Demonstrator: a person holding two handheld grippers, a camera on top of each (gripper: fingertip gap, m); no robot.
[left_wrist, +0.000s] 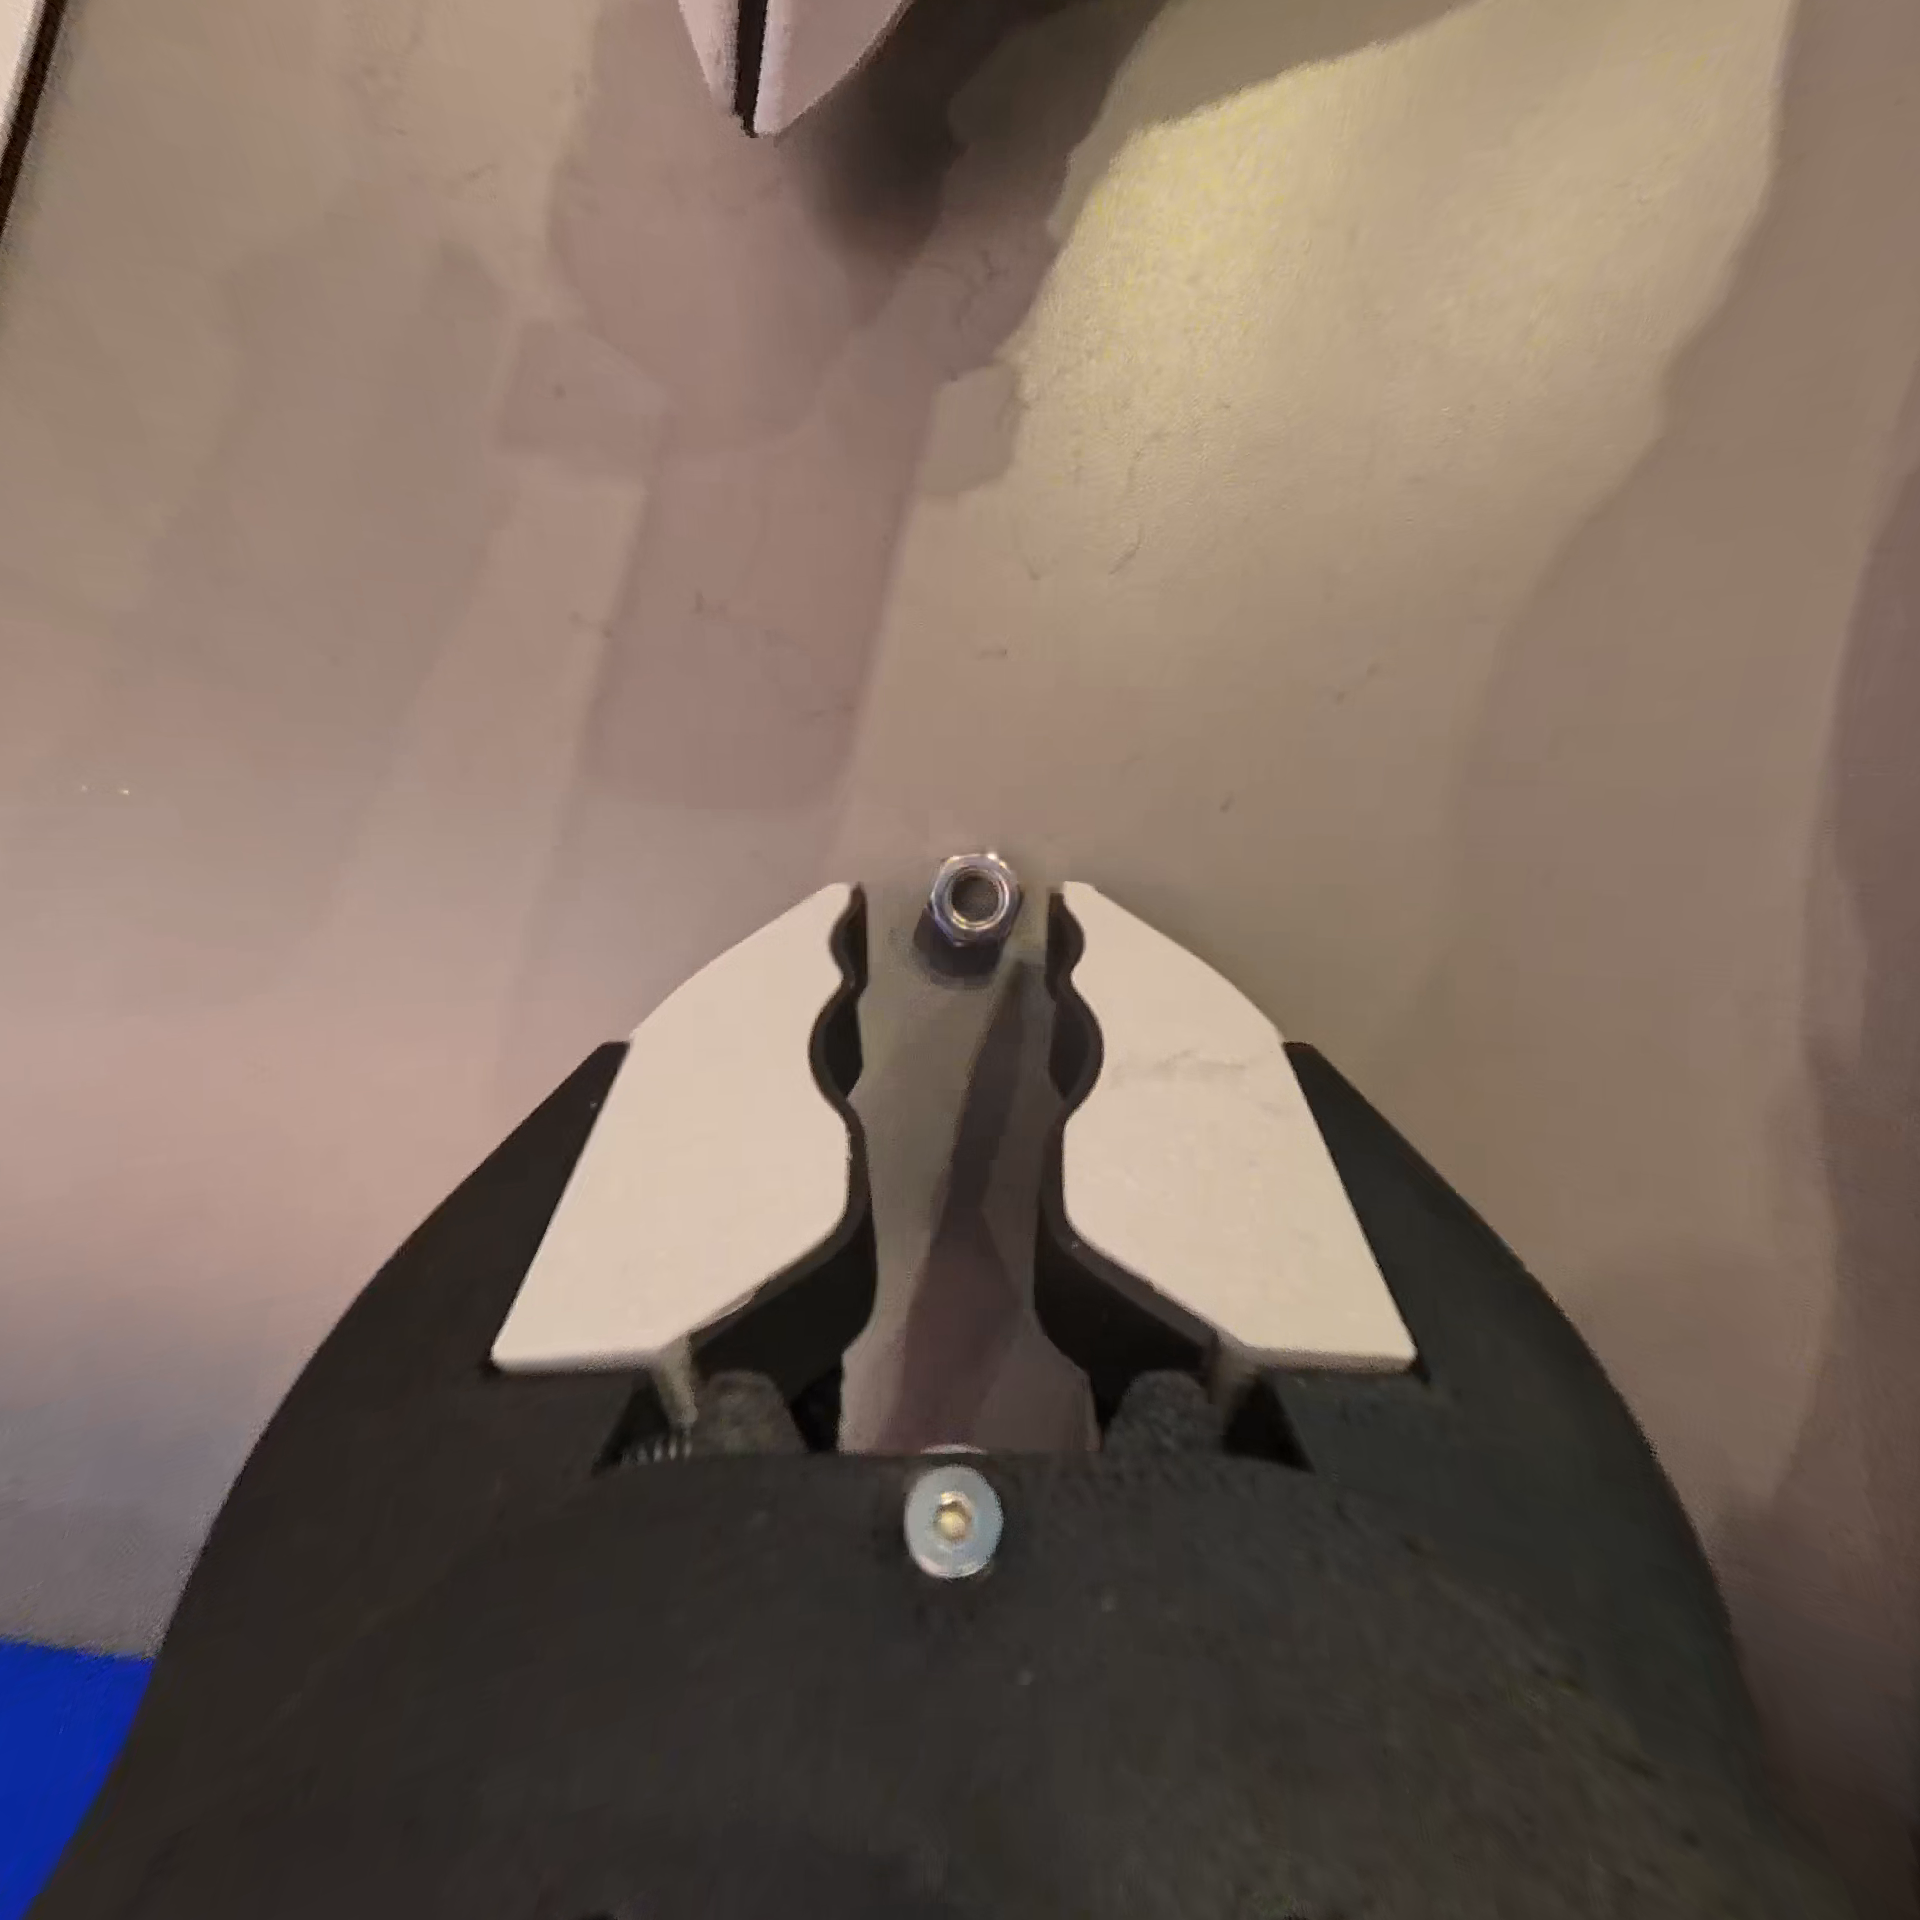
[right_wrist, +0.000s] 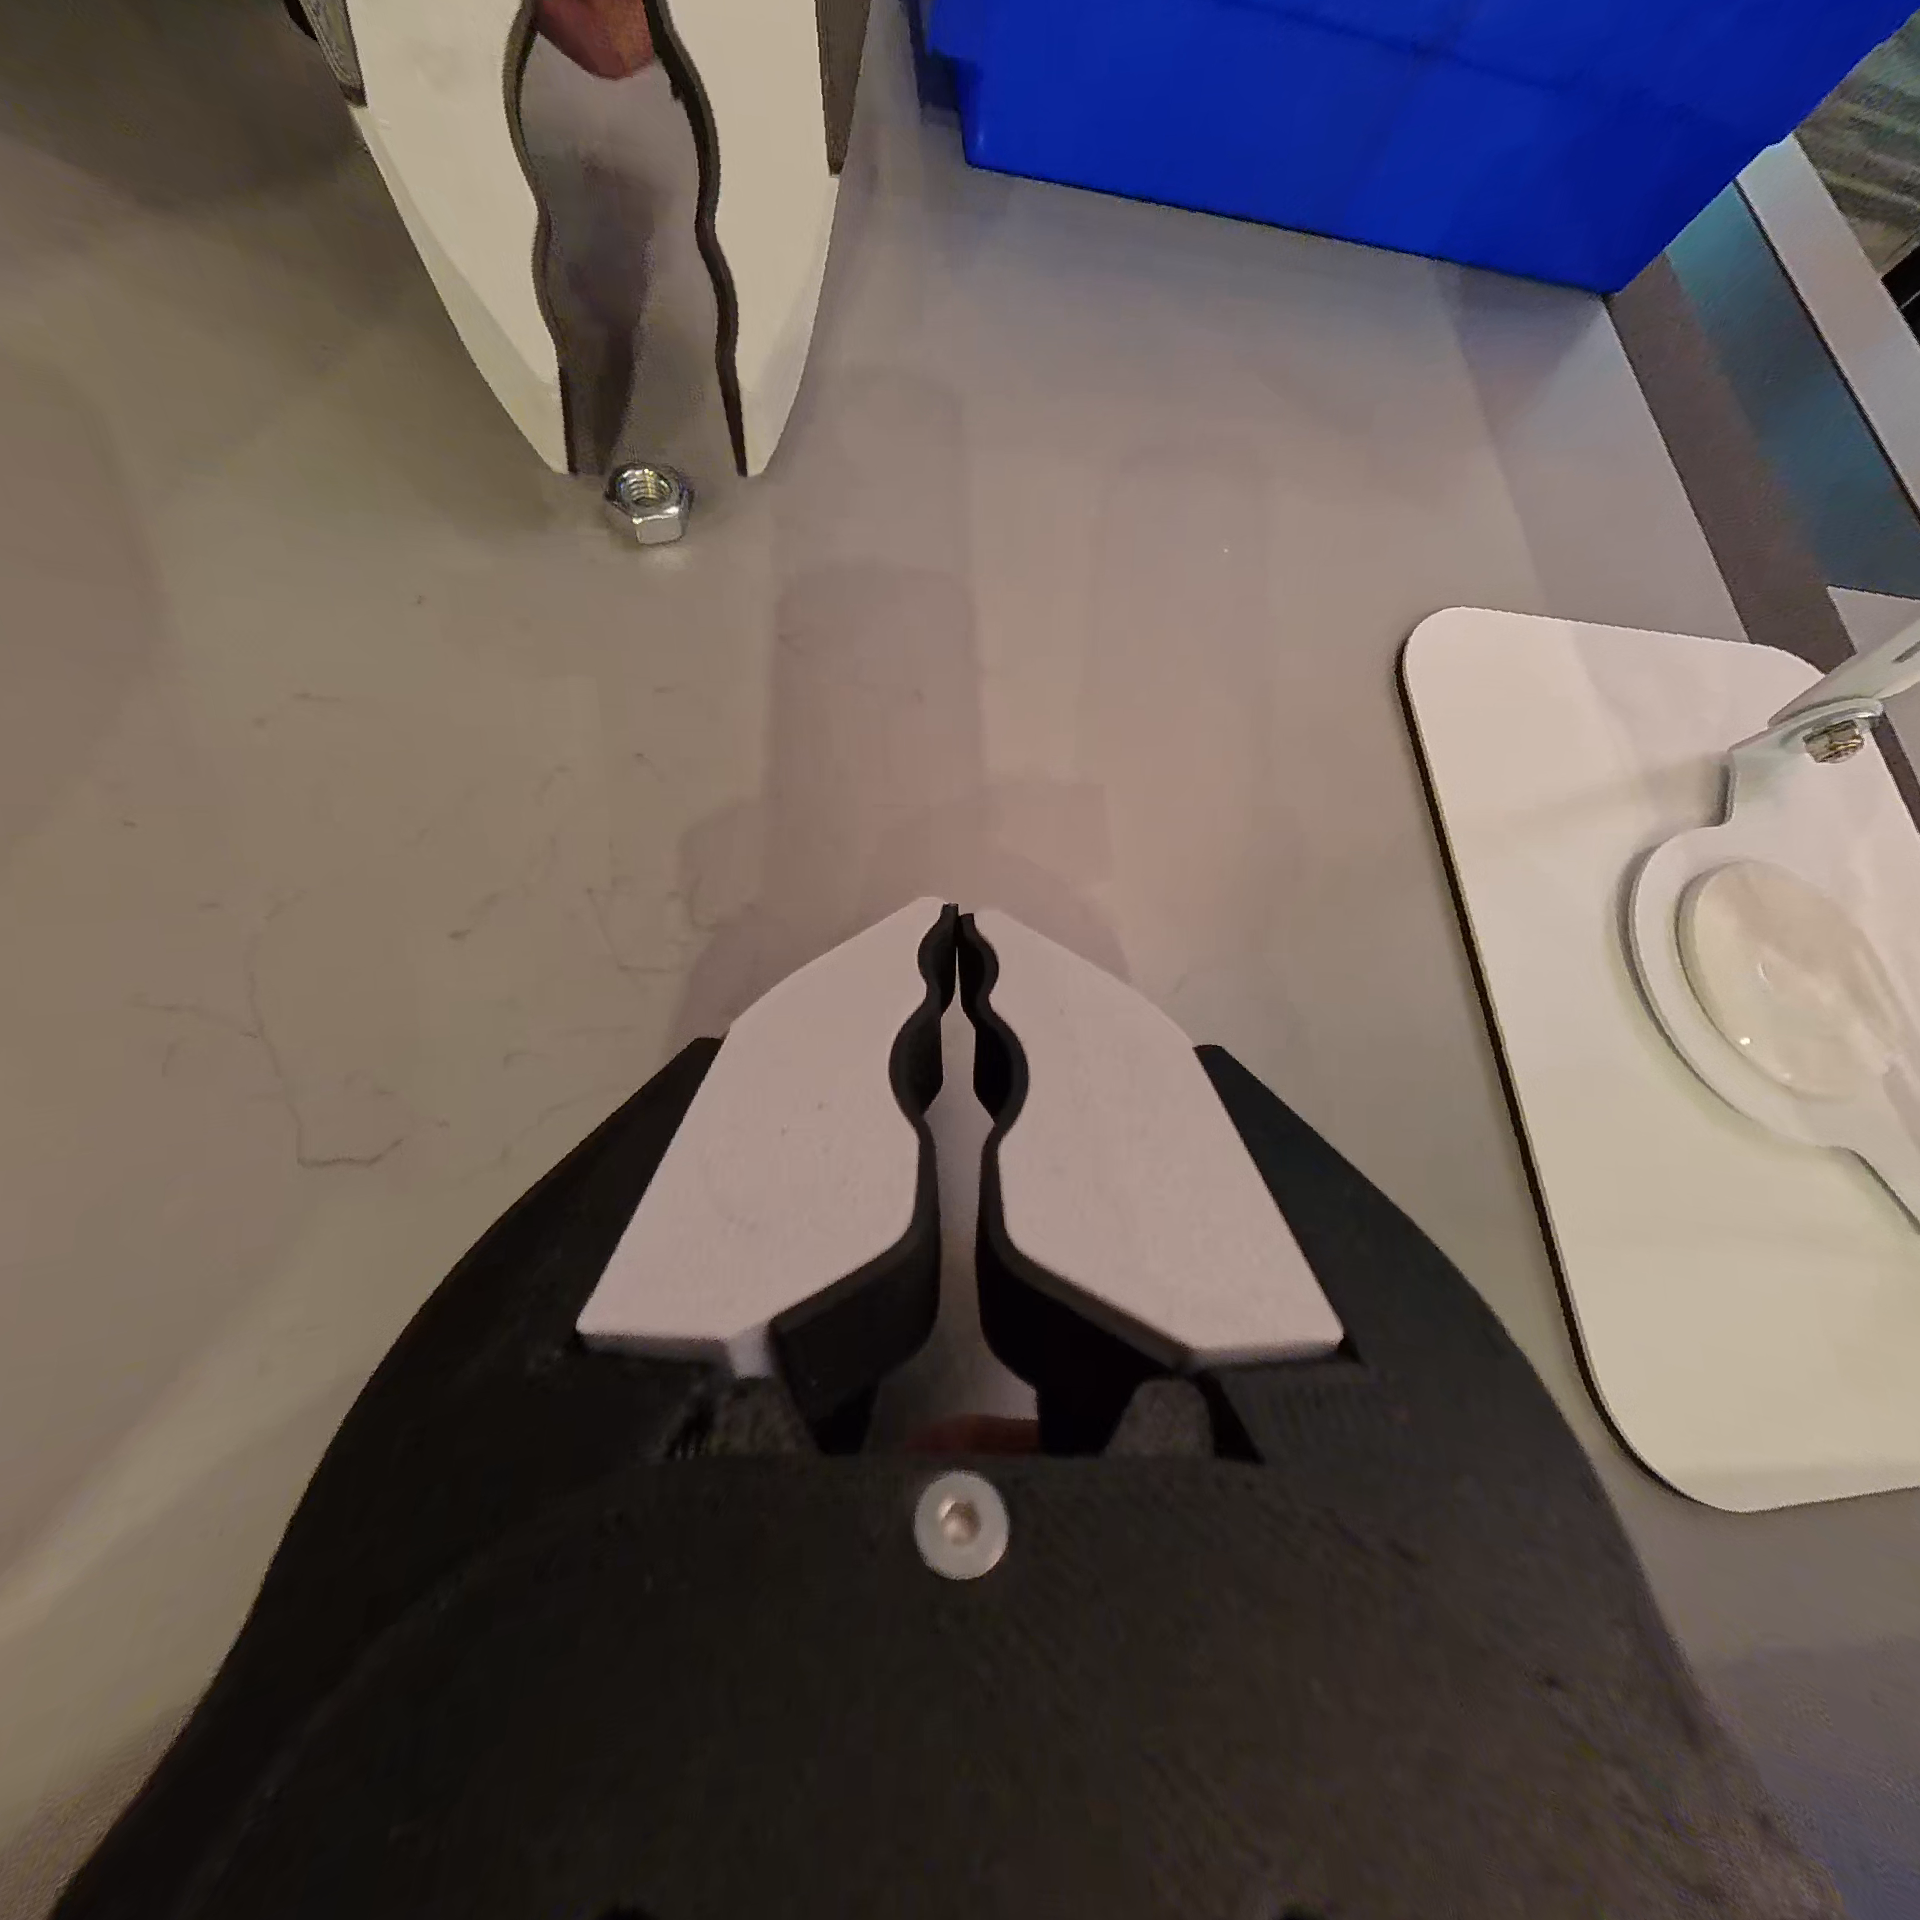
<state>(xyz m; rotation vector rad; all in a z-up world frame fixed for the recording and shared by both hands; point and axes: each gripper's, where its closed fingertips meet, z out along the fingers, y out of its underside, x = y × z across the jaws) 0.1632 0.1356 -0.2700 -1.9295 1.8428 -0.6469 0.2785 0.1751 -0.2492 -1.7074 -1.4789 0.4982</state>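
A small silver hex nut (left_wrist: 967, 902) lies flat on the grey bench (left_wrist: 1351, 623), its threaded hole facing up, in the middle of the left wrist view, right at the tips of the left hand-held gripper (left_wrist: 961, 904), whose two white fingers stand apart with the nut in the gap between the tips; neither tip can be seen pressing on it. In the right wrist view the same nut (right_wrist: 648, 505) sits in the upper left of the frame, just in front of the tips of the left hand-held gripper (right_wrist: 657, 468), which reaches down from the top edge with its wavy black inner pads spread. The right hand-held gripper (right_wrist: 956, 914) fills the lower centre of that view, its white fingers drawn together so that the tips all but meet, with nothing between them; it hovers over bare bench well apart from the nut. Its tip also shows at the top edge of the left wrist view (left_wrist: 753, 94), fingers together. A blue plastic bin (right_wrist: 1351, 125) stands at the upper right of the right wrist view. At the right edge a white board with rounded corners (right_wrist: 1538, 935) rests on the bench, carrying a clear suction cup (right_wrist: 1787, 997) under a white bracket (right_wrist: 1787, 743) fixed with a small screw.
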